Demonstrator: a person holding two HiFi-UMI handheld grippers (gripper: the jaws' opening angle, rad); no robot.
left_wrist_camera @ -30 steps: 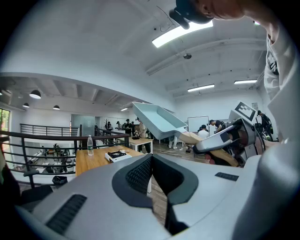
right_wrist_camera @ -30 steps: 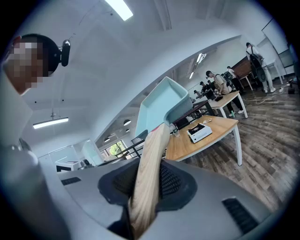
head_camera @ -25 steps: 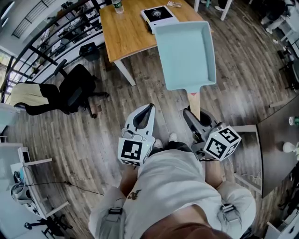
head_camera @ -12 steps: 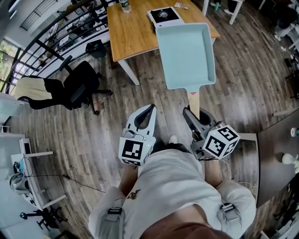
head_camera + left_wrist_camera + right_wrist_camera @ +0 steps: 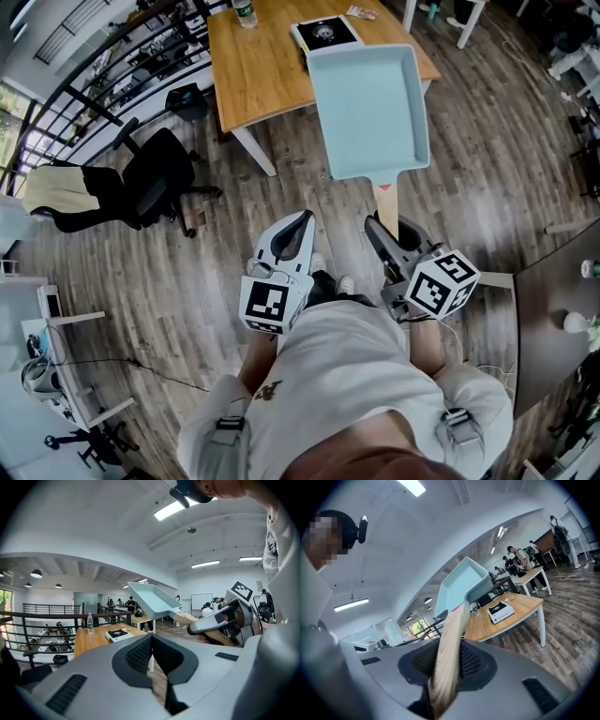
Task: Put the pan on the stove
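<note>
My right gripper (image 5: 445,663) pinches the pan's wooden handle (image 5: 449,639). My left gripper (image 5: 151,643) is pressed together and empty beside it. The pan (image 5: 368,108) juts out ahead of me in the air, level, above the floor. In the head view its far rim overlaps the counter (image 5: 262,66), where the stove (image 5: 326,33) sits. I judge this is the carry step. Next I need to bring the pan over the stove, square it to the burner, lower it flat, and only then let go.
</note>
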